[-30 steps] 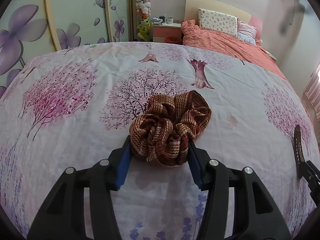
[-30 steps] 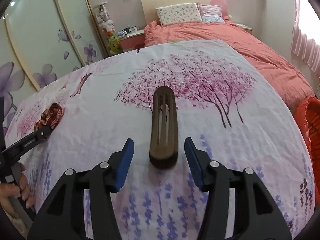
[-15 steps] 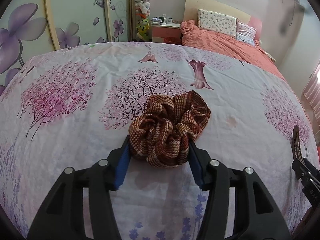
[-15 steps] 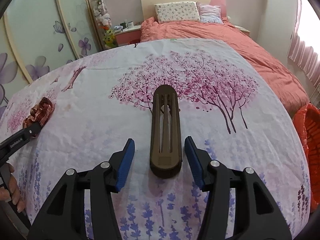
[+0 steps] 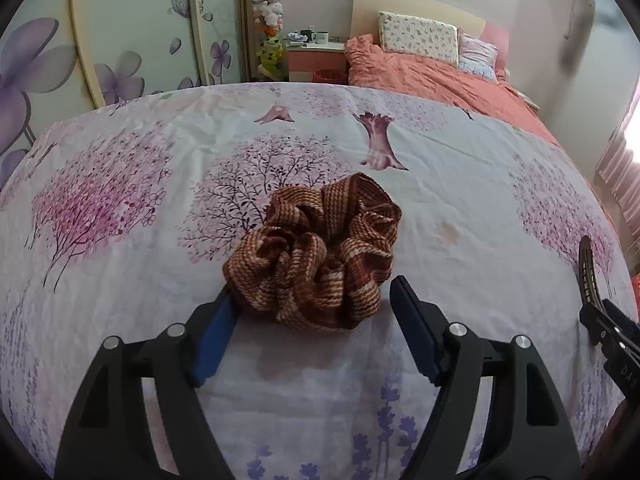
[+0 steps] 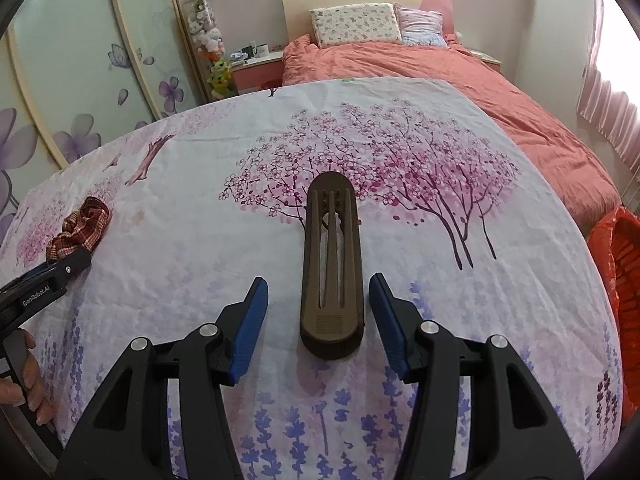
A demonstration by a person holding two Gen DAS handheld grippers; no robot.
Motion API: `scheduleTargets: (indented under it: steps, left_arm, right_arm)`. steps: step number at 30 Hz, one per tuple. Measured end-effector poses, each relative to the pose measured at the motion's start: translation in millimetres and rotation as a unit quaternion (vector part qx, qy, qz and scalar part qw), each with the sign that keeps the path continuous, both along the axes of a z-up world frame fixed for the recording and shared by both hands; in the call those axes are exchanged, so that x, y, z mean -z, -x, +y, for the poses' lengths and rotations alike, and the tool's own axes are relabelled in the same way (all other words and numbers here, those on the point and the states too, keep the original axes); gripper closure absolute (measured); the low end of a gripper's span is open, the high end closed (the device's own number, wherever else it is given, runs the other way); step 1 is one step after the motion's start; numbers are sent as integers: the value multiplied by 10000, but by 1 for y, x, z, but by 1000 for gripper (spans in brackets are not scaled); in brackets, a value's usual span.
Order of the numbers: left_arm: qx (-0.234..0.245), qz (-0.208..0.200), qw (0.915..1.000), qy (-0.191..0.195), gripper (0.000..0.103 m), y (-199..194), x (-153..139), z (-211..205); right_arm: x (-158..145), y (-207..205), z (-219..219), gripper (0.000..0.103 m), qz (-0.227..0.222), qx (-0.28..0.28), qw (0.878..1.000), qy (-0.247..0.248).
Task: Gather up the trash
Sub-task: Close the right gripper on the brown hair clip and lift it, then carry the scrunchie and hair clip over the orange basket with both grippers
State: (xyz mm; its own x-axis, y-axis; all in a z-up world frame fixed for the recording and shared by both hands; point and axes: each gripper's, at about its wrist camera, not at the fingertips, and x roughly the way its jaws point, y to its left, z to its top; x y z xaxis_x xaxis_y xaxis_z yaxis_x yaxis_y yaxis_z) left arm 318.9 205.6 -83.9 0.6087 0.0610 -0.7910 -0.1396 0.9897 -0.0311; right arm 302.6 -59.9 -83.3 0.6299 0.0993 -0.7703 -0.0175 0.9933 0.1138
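Left gripper (image 5: 312,312) jaws just been opening: a second ago clamped snug on the brown striped scrunchie (image 5: 316,256), now spread, right pad clear of the fabric with bedsheet showing in the gap, left pad at most brushing the ruffle. Scrunchie sitting on the flowery bedsheet (image 5: 120,280) between the pads, puffed back out a bit wider than when squeezed. Looks like a let-go rather than a pickup, so probably a re-grip coming or a change of plan; either way not collected yet.

Right gripper (image 6: 318,308) same as before: jaws spread, flanking the near end of the brown hair clip (image 6: 332,268) without touching, gap visible on both sides. Clip lying flat on the sheet, long axis pointing away from the camera. Nothing held by either tool, so 2 items yet to bag.

Red trash bag (image 6: 620,280) at the right edge of the right view, off the side of the bed, well apart from both items.

Pose-wise: both grippers tilted down toward the sheet, parked, hovering low. Fingers (image 6: 32,376) of the person's left hand wrapped on the handle at the bottom left of the right view.
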Motion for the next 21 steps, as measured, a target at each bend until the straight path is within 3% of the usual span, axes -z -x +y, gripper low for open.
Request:
scheduleTargets:
  steps: [15, 18, 21]
  left_arm:
    - [-155, 15, 9999, -62, 32, -25, -1, -2]
    - [-145, -50, 9999, -62, 54, -28, -4, -1]
    - [-84, -132, 9998, 87, 70, -27, -5, 2]
  right_arm:
    - [1, -3, -8, 53, 4, 15, 10000, 34]
    - [0, -1, -12, 70, -9, 73, 10000, -30]
    - [1, 6, -18, 70, -30, -31, 9998, -173]
